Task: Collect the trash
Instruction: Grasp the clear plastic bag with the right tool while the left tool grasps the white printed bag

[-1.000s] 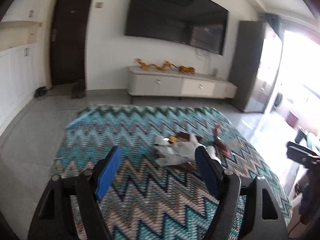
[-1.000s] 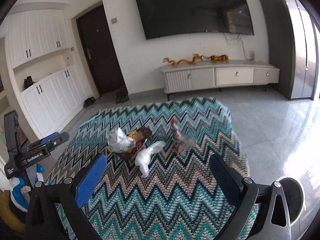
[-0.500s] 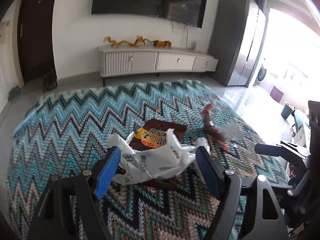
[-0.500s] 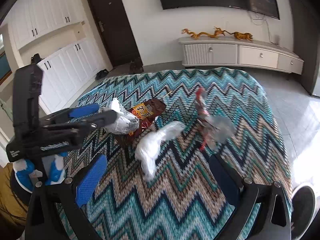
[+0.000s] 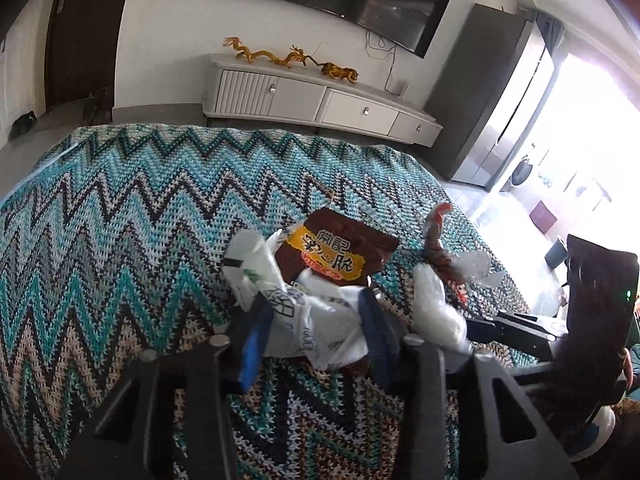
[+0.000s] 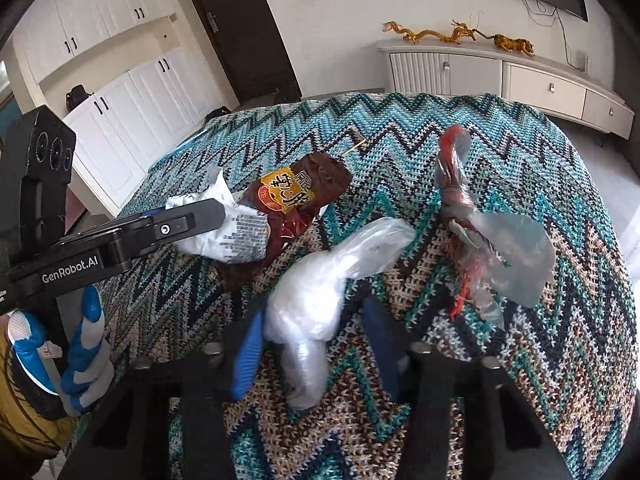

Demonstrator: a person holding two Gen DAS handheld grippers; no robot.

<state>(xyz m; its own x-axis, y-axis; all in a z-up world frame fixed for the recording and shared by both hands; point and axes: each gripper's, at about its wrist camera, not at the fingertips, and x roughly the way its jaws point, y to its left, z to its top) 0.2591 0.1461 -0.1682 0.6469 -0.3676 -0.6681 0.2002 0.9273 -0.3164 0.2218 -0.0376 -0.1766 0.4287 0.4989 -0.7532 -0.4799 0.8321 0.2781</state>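
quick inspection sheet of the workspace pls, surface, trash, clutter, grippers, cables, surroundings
surface: zigzag knit blanket, teal and brown.
job's things: white printed bag, brown snack wrapper, clear bag, red and clear wrapper, all lying on the blanket.
clutter: small stick behind the snack wrapper.
grippers: left gripper closing, white printed bag between its jaws; right gripper closing, clear bag between its jaws. Firm grip not clear yet.
cables: wires hanging under the TV.
surroundings: TV cabinet with gold dragon figures, dark door, white cupboards.
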